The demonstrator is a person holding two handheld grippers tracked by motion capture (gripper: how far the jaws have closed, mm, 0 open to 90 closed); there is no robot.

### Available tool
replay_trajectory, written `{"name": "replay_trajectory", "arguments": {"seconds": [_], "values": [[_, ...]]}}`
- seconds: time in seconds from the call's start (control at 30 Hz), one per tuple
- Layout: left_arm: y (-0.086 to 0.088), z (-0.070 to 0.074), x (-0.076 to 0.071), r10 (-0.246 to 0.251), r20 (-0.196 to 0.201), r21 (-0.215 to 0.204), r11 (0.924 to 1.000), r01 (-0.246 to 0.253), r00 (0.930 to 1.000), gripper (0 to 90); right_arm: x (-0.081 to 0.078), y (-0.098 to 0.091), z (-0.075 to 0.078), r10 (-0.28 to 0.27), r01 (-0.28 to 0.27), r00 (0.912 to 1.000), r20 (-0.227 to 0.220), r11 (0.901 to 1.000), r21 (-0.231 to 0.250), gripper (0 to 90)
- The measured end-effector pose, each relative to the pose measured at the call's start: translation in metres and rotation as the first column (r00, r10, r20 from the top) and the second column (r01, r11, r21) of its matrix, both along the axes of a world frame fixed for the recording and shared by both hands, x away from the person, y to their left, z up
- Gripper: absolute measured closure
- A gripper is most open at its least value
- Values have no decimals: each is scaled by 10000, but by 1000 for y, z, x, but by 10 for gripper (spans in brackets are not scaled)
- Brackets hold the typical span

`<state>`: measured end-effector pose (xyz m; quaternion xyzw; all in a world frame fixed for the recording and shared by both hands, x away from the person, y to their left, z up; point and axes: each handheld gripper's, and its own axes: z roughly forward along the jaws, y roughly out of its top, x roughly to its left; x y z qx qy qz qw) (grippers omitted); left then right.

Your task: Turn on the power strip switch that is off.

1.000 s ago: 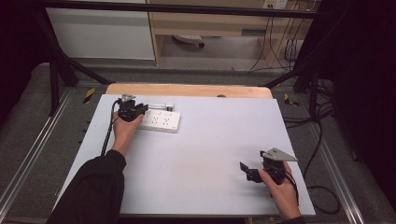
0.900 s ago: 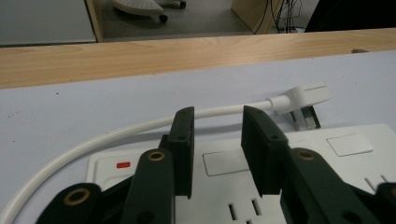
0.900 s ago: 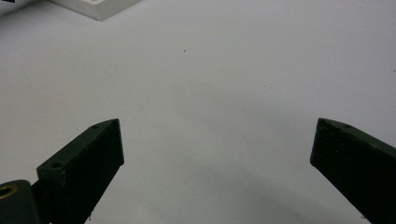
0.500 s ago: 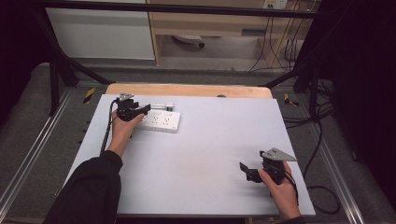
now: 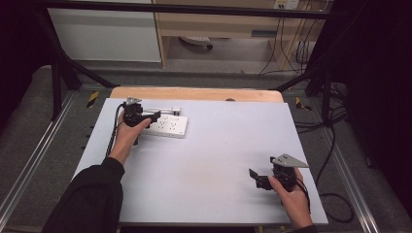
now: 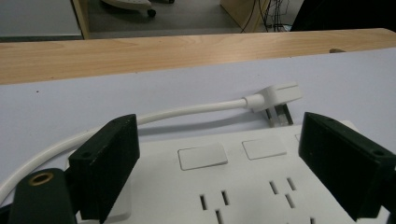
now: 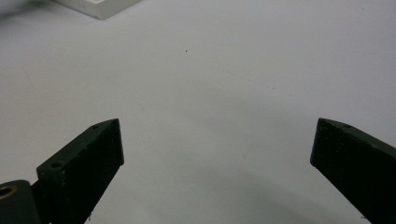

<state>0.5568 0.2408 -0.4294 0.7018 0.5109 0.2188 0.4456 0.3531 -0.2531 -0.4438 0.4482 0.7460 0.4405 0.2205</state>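
Little is changing from a second ago: the left gripper (image 5: 145,118) is edging slightly further over the white power strip (image 5: 167,126), while the right gripper (image 5: 265,178) is keeping its place near the table's right front corner. A person is working at a pale table (image 5: 218,145), a hand-held gripper in each hand. The power strip is lying flat at the far left of the table, near the wooden edge (image 5: 194,93) beyond it. In the left gripper view, the gripper (image 6: 219,168) is hovering just above the strip (image 6: 243,191), its jaws spread wide to either side and clasping nothing. The strip's white cable (image 6: 154,116) is curving along behind it, ending in a flat plug (image 6: 275,95) that is lying on the table just past the strip's far edge. In the right gripper view, the right gripper (image 7: 215,149) is pointing over bare tabletop, its jaws likewise held wide apart and empty, well apart from the strip, whose corner (image 7: 100,7) is showing at the top.
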Motion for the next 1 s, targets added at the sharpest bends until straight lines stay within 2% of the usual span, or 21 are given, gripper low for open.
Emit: {"name": "replay_trajectory", "arguments": {"seconds": [0.23,0.57,1.0], "values": [[-2,3,-4,-161,-224,211,9996,166,9996,122,0,0,0,5,-5,10000,7,10000,1,30],[-3,13,-11,-487,-84,302,9983,489,9988,124,0,0,1,16,-16,10000,17,10000,14,30],[-7,21,-19,-987,-191,388,9943,993,9949,124,0,0,1,30,-30,10000,34,10000,11,30]]}}
